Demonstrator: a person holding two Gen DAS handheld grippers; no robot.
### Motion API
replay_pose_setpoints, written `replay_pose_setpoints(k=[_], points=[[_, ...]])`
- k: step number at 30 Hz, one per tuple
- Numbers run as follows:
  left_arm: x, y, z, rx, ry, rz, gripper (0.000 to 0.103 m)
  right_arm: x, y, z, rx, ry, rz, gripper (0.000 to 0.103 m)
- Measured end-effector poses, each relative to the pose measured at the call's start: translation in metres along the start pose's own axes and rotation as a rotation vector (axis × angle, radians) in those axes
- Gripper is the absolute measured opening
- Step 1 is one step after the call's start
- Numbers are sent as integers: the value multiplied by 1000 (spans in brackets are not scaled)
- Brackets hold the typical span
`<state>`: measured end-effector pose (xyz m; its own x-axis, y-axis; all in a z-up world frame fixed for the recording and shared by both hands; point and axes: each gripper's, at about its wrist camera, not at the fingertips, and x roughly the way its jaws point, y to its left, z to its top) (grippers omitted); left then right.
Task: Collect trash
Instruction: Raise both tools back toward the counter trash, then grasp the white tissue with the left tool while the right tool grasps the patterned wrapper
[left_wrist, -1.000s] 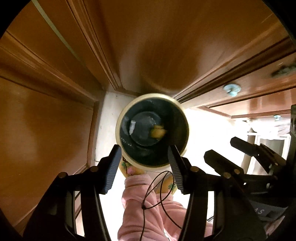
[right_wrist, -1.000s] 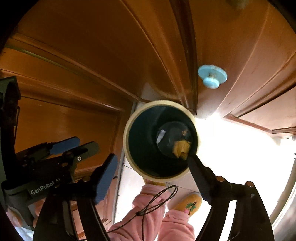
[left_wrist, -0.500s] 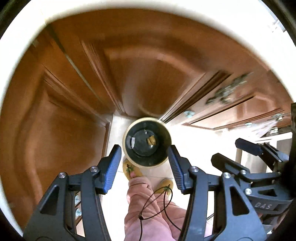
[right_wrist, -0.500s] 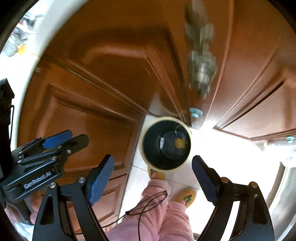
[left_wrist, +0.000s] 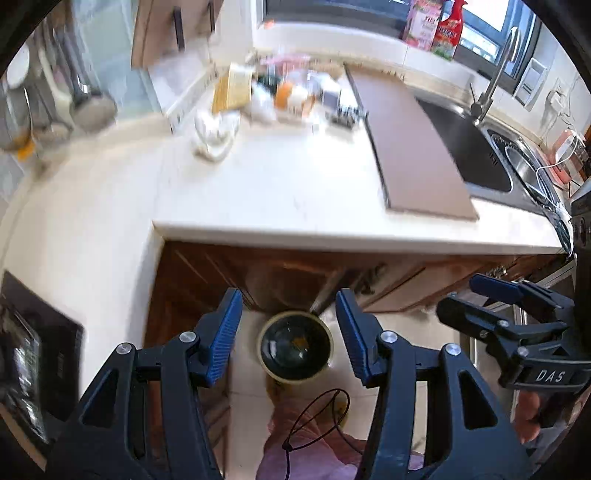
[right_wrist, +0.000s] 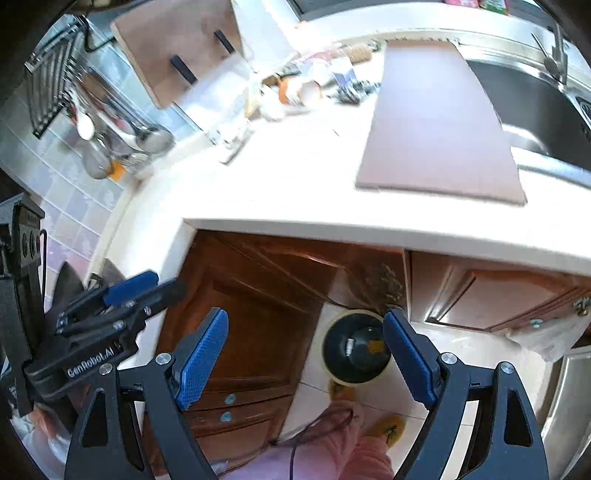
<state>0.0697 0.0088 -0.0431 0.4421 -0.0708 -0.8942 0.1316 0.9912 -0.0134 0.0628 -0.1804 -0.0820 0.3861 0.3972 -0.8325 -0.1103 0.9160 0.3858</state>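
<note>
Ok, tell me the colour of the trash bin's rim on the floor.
Cream, or pale yellow, around a dark inside. The trash bin shows best in the right wrist view.

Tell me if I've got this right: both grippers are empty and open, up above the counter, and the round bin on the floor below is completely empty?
Not quite. The bin is not empty: the right wrist view shows a yellowish scrap and a small pale piece at its bottom. The rest holds: left gripper and right gripper are open with nothing between them, above the counter.

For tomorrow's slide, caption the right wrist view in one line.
Open right hand-held gripper above the floor bin, white counter beyond.
</note>
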Motion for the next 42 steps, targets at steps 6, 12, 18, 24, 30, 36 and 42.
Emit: replay_pose_setpoints(k=[6,12,18,24,30,36,42], points=[[-21,-6,44,57,-66,25,51,-50,6,50,-4,-76,-20,87],[2,19,91,29,-73,-1,51,-59,-9,106,20,-148,-61,87],[57,60,128,-31,-44,-21,54,-33,-13,162,66,-161,-101,85],[118,103,167,-74,11,-27,54,5,-15,203,106,-172,-118,83],[167,115,182,-52,74,-8,54,47,-22,234,170,-162,-126,78],[200,117,195,-92,118,-10,54,85,-39,262,204,-111,-116,68],[210,114,207,-151,127,-7,54,127,-65,296,254,-31,-80,63]])
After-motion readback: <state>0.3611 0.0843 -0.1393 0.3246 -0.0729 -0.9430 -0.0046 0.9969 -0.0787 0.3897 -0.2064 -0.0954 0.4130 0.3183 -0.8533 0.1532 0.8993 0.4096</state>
